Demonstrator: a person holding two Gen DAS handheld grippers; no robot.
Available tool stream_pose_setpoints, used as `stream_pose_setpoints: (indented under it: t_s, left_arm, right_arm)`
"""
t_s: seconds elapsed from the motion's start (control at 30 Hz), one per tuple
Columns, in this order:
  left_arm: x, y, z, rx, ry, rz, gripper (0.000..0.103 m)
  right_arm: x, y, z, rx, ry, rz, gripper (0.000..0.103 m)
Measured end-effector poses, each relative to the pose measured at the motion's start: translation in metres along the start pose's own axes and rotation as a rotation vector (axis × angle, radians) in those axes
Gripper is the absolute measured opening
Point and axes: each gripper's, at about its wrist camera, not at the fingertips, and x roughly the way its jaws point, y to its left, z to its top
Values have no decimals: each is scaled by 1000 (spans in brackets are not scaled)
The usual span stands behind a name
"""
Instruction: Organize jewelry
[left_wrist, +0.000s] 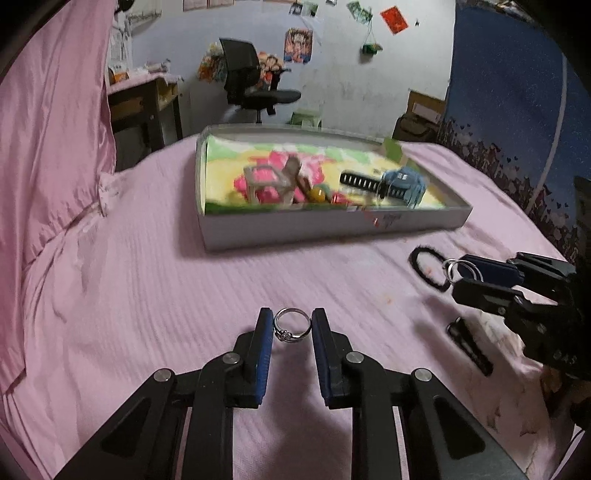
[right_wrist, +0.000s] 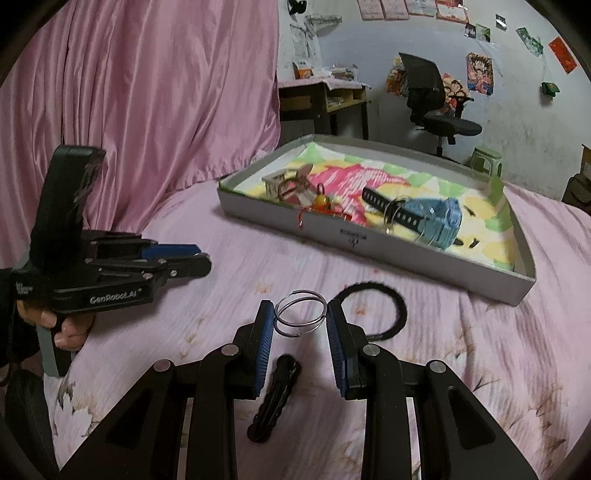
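My left gripper (left_wrist: 293, 325) is shut on a silver ring with a small stone (left_wrist: 291, 326), held above the pink bedspread. My right gripper (right_wrist: 301, 314) is shut on a pair of thin silver hoop rings (right_wrist: 300, 313); in the left wrist view it shows at the right (left_wrist: 458, 275) with the hoops (left_wrist: 456, 267) at its tip. In the right wrist view the left gripper (right_wrist: 201, 256) is at the left, side on. A shallow grey box (left_wrist: 332, 225) (right_wrist: 406, 264) lined with colourful paper lies ahead, holding a black and blue watch (left_wrist: 391, 182) (right_wrist: 424, 218) and small trinkets (right_wrist: 306, 192).
A black hair tie (right_wrist: 397, 306) (left_wrist: 421, 271) and a black hair clip (right_wrist: 275, 398) (left_wrist: 469, 347) lie on the bedspread near the right gripper. A pink curtain (right_wrist: 147, 92) hangs at the left. A desk (right_wrist: 325, 99) and office chair (right_wrist: 436, 107) stand beyond the bed.
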Motion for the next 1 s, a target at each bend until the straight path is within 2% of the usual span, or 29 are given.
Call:
stream_pose_setpoints:
  t_s: [0.23, 0.4, 0.6, 0.77, 1.0]
  left_arm:
    - [-11, 0, 26, -45, -100, 13, 20]
    - [0, 3, 56, -86, -124, 16, 20]
    - [30, 8, 78, -108, -49, 25, 20]
    - [52, 14, 80, -125, 37, 35, 20]
    - [58, 13, 80, -113, 63, 52, 20]
  right_arm:
    - [-5, -12, 28, 9, -70, -31, 26]
    - [2, -20, 54, 12, -110, -63, 26]
    - [29, -33, 73, 49, -93, -93, 26]
    - [54, -42, 73, 72, -42, -101, 26]
    - [69, -44, 67, 79, 2, -100, 26]
